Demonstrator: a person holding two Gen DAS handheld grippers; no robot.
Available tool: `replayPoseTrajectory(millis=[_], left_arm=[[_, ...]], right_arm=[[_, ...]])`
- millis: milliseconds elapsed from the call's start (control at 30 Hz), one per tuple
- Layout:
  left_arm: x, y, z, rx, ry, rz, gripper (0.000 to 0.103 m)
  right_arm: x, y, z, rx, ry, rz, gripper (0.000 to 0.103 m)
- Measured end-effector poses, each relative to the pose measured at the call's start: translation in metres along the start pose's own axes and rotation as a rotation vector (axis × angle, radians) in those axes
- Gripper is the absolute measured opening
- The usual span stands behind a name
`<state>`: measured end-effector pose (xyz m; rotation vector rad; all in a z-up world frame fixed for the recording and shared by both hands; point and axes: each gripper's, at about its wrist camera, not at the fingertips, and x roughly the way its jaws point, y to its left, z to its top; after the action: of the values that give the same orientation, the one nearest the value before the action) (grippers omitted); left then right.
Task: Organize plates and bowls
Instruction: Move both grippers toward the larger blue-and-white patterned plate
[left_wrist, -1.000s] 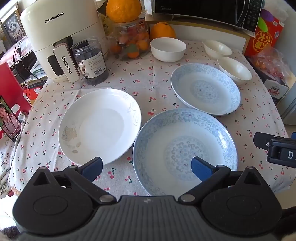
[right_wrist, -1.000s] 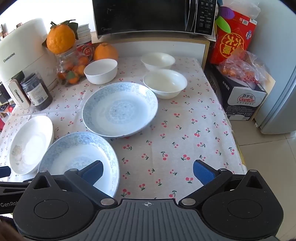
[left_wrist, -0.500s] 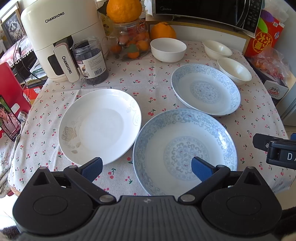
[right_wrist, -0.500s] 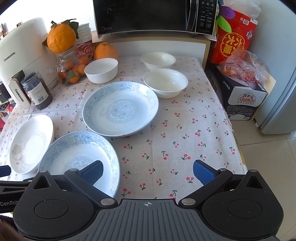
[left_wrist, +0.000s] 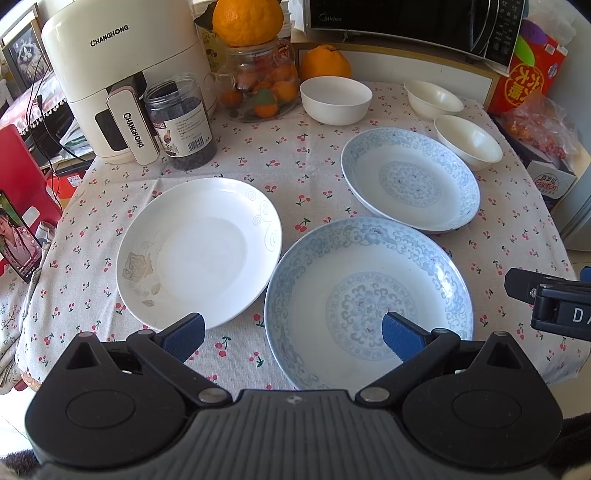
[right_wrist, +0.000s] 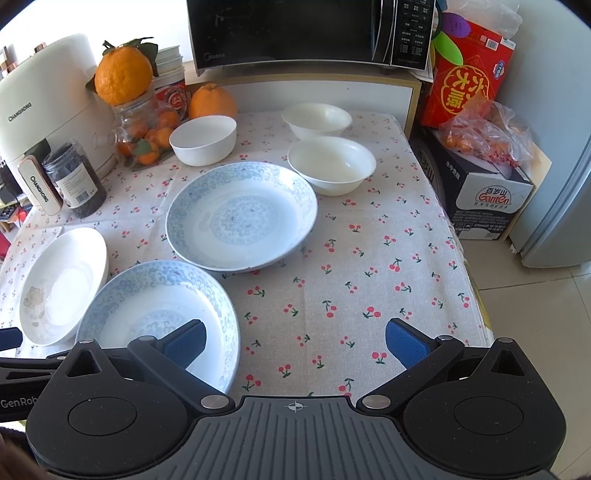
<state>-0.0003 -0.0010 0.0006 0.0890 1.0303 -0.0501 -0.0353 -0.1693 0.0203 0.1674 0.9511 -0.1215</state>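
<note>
Now | both grippers, left gripper (left_wrist: 291, 334) and right gripper (right_wrist: 293, 338), jaws apart, empty | I'd pinch the near blue plate (left_wrist: 369, 306) rim at 6 o'clock, lift level, stack onto far blue plate (left_wrist: 410, 184) at 1 o'clock.

Spread left tool (left_wrist: 291, 334) above plates (left_wrist: 369, 306)

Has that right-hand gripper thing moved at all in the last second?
Yes, slightly. In its own view the far blue plate and microwave have slid a little upward and rightward, so the right gripper has crept back and left.
</note>
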Motion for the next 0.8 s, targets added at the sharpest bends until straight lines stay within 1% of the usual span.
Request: replayPoseTrajectory(millis=[300,500,533,633,733,800], left_arm=[[-0.001,0.0,0.001,0.0,-0.005,0.001,0.103],[-0.007,0.0,0.005,-0.007,-0.049,-0.007,0.103],[-0.008,0.0,0.007,-0.011,-0.031,-0.012,0.103],[-0.003,-0.001,0.013,-0.014,0.087,-0.012,0.103],[-0.001,-0.005,0.019,0.003,0.107,-0.004,0.103],[-0.001,-0.006,0.023,0.018,0.091,0.009,0.103]], right_arm=[[0.001,0.0,0.0,0.001,0.008,-0.005,0.103],[0.005,-0.002,0.003,0.02,0.009,-0.023,0.103],[0.005,-0.003,0.004,0.026,0.012,-0.021,0.103],[0.007,-0.003,0.006,0.028,0.03,-0.025,0.103],[0.008,-0.003,0.01,0.023,0.044,-0.035,0.103],[0.007,-0.004,0.015,0.02,0.047,-0.033,0.103]])
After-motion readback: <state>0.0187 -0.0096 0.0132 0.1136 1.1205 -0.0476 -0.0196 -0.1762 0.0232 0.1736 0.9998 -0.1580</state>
